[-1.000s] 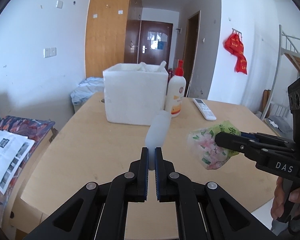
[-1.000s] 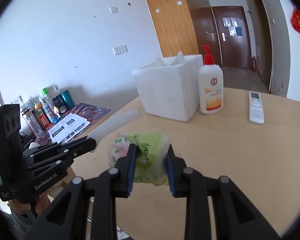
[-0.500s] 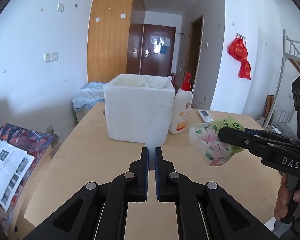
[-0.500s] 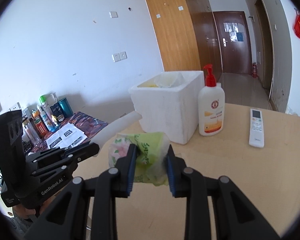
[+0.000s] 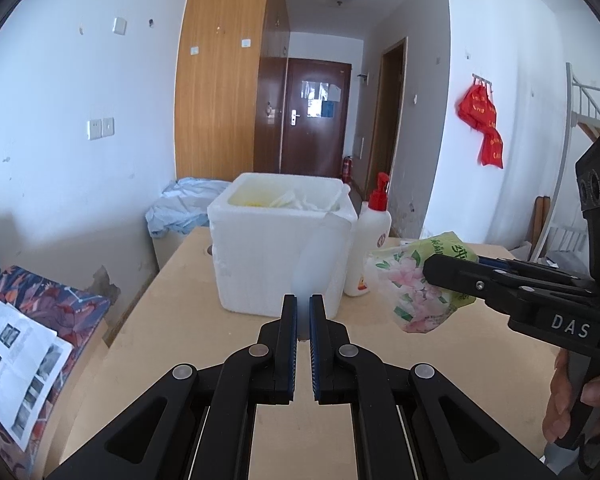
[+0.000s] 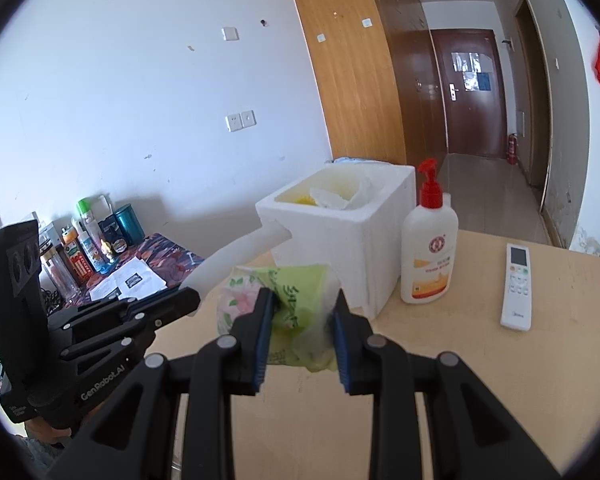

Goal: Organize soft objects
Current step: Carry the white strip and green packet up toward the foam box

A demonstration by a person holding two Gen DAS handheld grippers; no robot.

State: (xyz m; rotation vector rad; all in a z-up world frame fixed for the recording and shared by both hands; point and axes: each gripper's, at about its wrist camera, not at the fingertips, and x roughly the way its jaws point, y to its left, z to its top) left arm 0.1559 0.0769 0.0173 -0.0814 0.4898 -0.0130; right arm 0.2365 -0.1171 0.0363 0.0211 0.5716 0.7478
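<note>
1. Pinching a translucent white soft plastic strip, the left gripper is holding its jaws almost fully together on the strip's near end, while the rest of it is sticking out ahead, off the table.
2. The right gripper is keeping its jaws partly apart, pressing on both sides of a crumpled green soft pack with pink flowers, which is hanging in the air above the pale wooden table.
3. The two grippers are sitting side by side, the strip and the flowered pack just beside each other.
4. A white foam box is standing straight ahead on the table, open at the top, with crumpled white and yellow material showing inside.
5. A white pump bottle with a red top is standing just beside the box, on its right in the right wrist view.
6. A white remote control is lying flat further right, apart from the bottle.
7. A low side surface with a patterned cloth is carrying printed leaflets and a row of small bottles.
8. A hand is gripping the right gripper's handle.
</note>
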